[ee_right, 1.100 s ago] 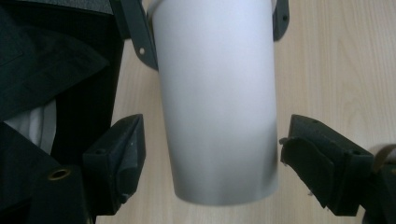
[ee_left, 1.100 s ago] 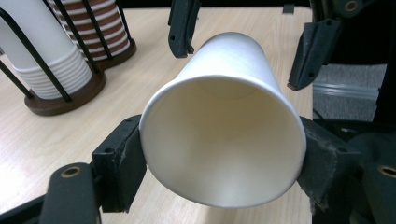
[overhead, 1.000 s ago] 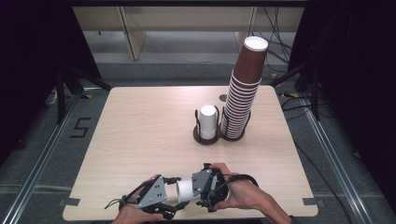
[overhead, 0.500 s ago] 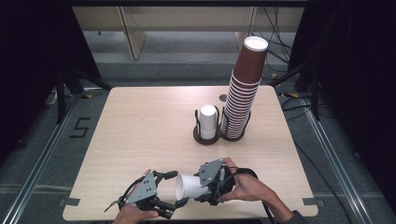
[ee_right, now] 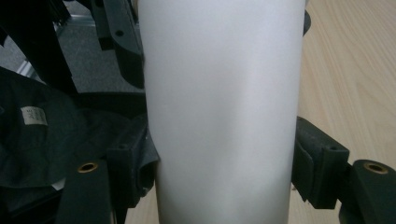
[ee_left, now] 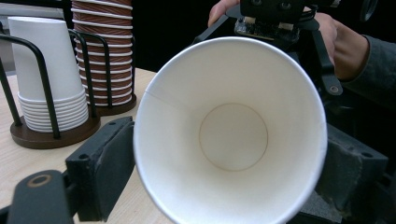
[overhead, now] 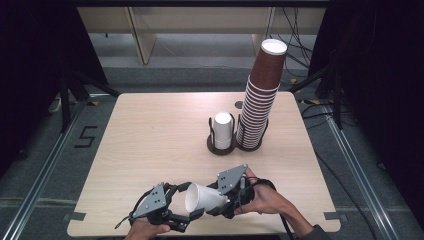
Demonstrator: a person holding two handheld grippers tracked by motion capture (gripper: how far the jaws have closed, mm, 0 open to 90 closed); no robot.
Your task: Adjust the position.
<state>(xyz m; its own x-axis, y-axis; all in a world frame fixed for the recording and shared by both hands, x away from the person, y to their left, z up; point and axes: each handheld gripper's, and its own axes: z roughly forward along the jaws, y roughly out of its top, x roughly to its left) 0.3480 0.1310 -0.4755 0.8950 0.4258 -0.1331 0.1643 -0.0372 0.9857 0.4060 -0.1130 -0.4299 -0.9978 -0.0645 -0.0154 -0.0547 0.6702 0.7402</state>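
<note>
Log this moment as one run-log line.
cup: sideways, above table edge | right tool: shut on cup base | left tool: jaws flank rim, contact unclear | stacks: in holder

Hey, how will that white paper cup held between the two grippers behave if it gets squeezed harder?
The white paper cup looks thin-walled and empty, so it is probably very light and would likely dent near its open rim. Its smooth tapered side might slip from the right gripper, and set down sideways it would probably roll.

A black "5" (overhead: 85, 136) stands on the grey floor (left of the table).
</note>
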